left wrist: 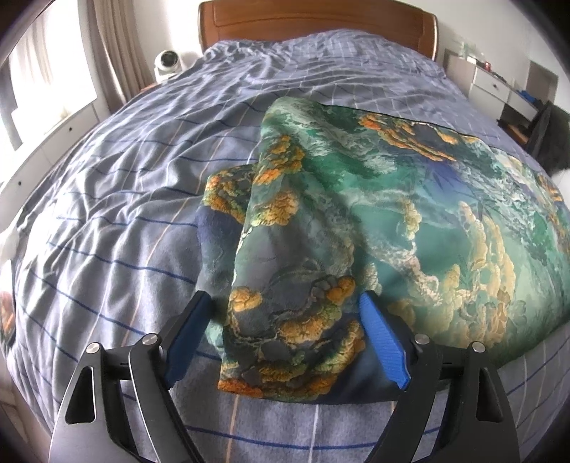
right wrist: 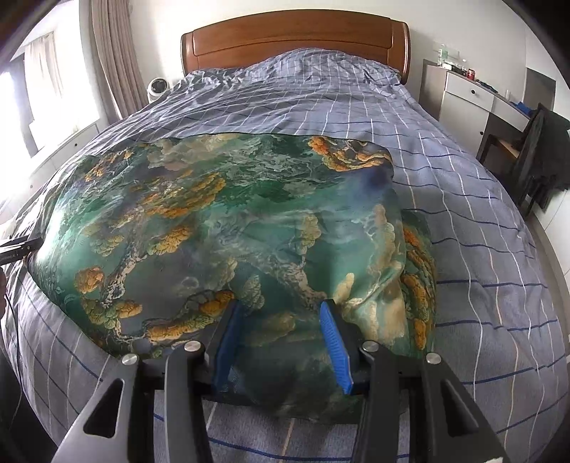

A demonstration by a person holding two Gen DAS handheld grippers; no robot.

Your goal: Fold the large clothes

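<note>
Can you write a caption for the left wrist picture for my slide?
Left gripper open around a bunched corner of the green printed garment on a checked bedspread.

Silky, faintly glossy printed garment [right wrist: 221,213] on matt creased cotton-like bedcover [right wrist: 463,220]

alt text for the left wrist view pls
A green, blue and orange printed garment lies partly folded on a bed with a blue checked cover. The left gripper is open, its blue-padded fingers straddling the garment's near folded end. A wooden headboard stands behind.
</note>
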